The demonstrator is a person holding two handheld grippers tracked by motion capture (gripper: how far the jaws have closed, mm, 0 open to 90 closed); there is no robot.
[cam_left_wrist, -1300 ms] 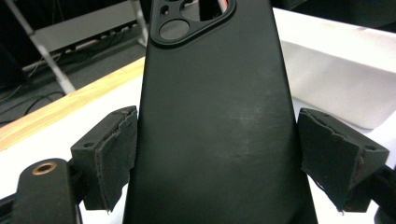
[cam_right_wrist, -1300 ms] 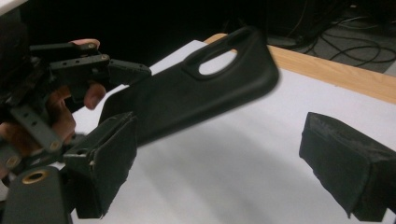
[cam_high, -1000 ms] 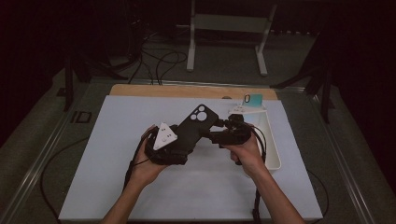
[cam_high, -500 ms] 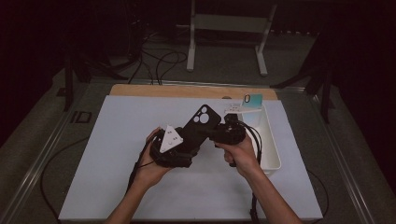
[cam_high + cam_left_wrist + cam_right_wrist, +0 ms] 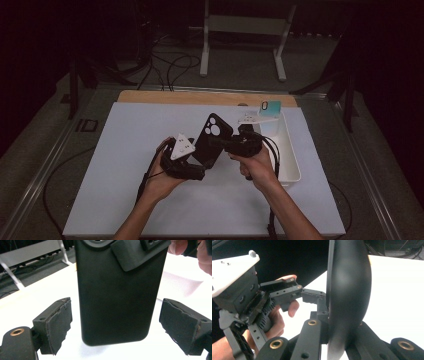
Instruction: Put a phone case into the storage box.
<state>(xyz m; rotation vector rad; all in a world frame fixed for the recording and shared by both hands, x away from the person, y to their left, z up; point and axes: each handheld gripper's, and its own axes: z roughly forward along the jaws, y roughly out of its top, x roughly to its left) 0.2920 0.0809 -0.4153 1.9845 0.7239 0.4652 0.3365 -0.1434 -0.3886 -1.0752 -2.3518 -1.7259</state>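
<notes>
Two tools meeting over the middle of the white bench (image 5: 115, 175) in the high view: left tool (image 5: 192, 165) held in the left hand (image 5: 160, 180), right tool (image 5: 231, 145) held in the right hand (image 5: 257, 167), with a black phone case (image 5: 212, 140) raised between them, tilted, camera cutout uppermost and back face toward the camera. Just beyond the right hand, a white tray (image 5: 290, 165) along the bench's right side, with a small teal card (image 5: 270, 107) at its far end. Farther off, a wooden strip (image 5: 200, 97) along the bench's far edge and a pale metal stand (image 5: 242, 30) on the dark floor. Next, the left gripper view: phone case (image 5: 115, 295) upright and close, filling the gap between the two padded jaws yet touching neither pad, so left tool (image 5: 125, 330) standing apart around the case's lower end; right tool's jaw clamped on the case's upper corner, fingers of the right hand (image 5: 200, 252) at top right. Last, the right gripper view: phone case (image 5: 349, 297) seen edge-on, pinched at its rim, so right tool (image 5: 329, 322) clamped on the case, jaws having just been closing onto it; left tool (image 5: 287, 293) beyond, with its pale top plate and the left hand (image 5: 279, 320) wrapped around it.
</notes>
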